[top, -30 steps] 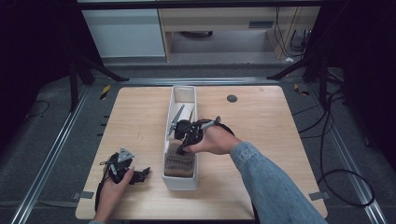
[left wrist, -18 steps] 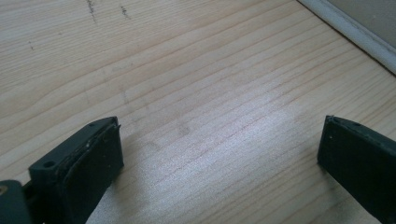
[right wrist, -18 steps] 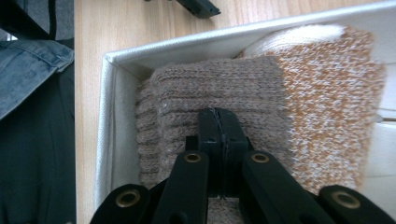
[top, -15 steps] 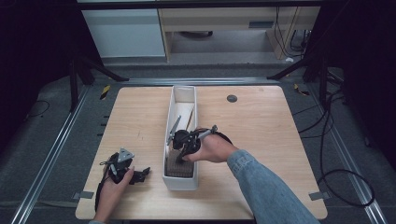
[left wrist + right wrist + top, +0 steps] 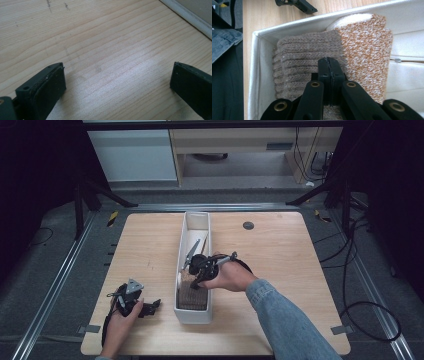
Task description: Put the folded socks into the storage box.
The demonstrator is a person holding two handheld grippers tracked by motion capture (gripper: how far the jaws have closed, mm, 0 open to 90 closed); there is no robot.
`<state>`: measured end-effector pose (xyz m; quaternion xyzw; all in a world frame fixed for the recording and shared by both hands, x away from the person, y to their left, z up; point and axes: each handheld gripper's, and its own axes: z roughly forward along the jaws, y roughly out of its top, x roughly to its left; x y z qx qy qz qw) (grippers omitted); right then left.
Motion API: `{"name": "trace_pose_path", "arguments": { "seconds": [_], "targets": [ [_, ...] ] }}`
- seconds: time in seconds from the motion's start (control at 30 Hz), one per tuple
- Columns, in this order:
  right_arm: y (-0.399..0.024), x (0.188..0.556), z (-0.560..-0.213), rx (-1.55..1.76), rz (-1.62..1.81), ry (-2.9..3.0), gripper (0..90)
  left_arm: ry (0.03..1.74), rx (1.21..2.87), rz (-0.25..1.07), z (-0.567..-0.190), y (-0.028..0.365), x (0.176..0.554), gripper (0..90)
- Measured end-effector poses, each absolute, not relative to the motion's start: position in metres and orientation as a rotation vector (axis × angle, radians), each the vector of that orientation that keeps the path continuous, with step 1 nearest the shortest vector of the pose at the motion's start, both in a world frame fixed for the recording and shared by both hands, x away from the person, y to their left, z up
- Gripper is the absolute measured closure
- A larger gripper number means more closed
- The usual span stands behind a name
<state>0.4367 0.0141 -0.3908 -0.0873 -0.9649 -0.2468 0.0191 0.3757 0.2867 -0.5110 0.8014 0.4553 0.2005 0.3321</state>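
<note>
Right claw (image 5: 329, 65) jaws closed, tips on brown-and-orange knitted sock (image 5: 312, 62) in white tray (image 5: 197, 220); left claw (image 5: 117, 82) wide at worktop's 7 o'clock.

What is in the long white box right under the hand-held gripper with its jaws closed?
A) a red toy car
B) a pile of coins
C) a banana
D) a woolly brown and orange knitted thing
D: in the right gripper view the shut right hand-held gripper hangs over a brown and orange knitted piece lying in the near end of the white box.
</note>
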Motion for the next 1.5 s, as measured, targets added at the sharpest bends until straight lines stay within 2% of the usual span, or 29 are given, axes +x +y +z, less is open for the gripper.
{"name": "trace_pose_path", "arguments": {
  "seconds": [1.5],
  "targets": [
    [0.014,0.432,-0.423,-0.321,-0.802,-3.033,90.0,1.188,2.099,0.524,-0.511,0.287,0.376,0.0]
  ]
}}
